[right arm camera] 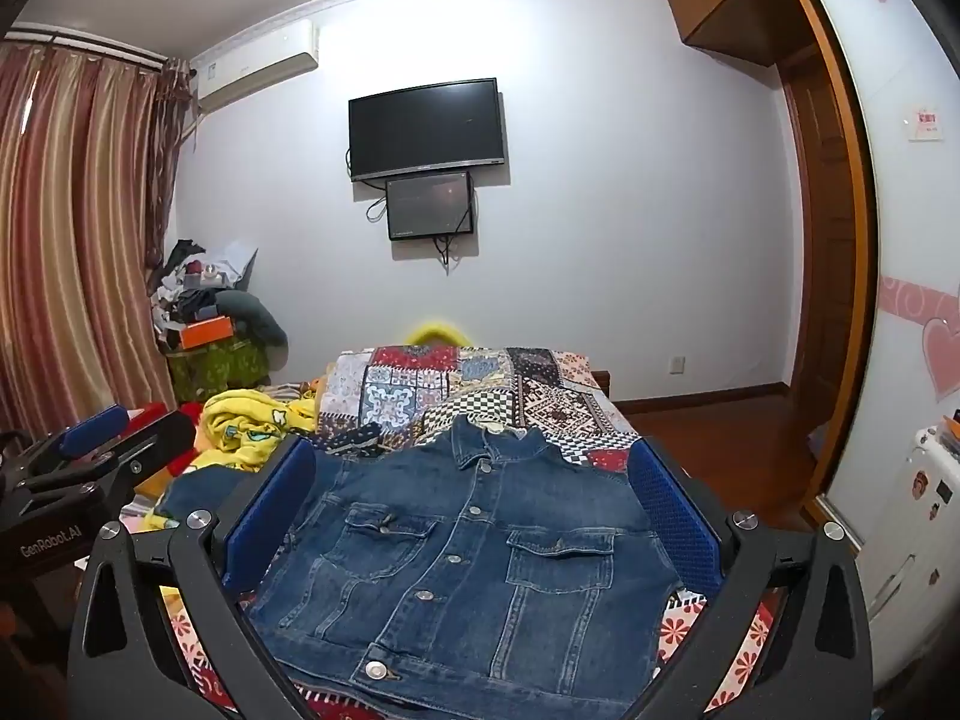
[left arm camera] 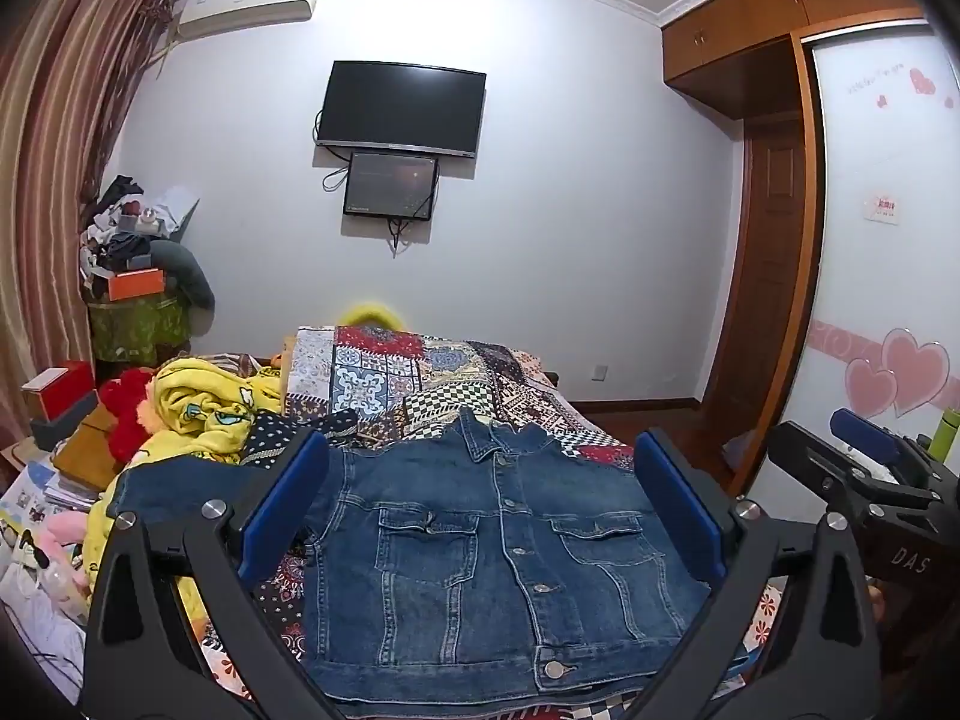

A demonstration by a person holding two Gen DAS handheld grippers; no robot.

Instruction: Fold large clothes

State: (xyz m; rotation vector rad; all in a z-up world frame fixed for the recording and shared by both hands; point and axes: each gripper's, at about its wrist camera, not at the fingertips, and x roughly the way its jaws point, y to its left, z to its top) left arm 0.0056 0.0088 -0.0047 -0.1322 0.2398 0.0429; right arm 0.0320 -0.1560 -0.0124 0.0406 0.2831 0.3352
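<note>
A blue denim jacket (left arm camera: 480, 564) lies flat on the bed, front up and buttoned, collar pointing away from me. One sleeve (left arm camera: 180, 480) stretches out to the left. It also shows in the right wrist view (right arm camera: 474, 564). My left gripper (left arm camera: 480, 510) is open and empty, held above the jacket's near hem. My right gripper (right arm camera: 474, 516) is open and empty too, also above the hem. The right gripper shows at the right edge of the left wrist view (left arm camera: 864, 456), and the left gripper at the left edge of the right wrist view (right arm camera: 96, 432).
The bed carries a patchwork quilt (left arm camera: 420, 378). A yellow cartoon-print garment (left arm camera: 204, 414) and red plush lie left of the jacket. Boxes and clutter stand by the curtain (left arm camera: 54, 180). A TV (left arm camera: 402, 108) hangs on the far wall. A wardrobe (left arm camera: 882, 240) stands on the right.
</note>
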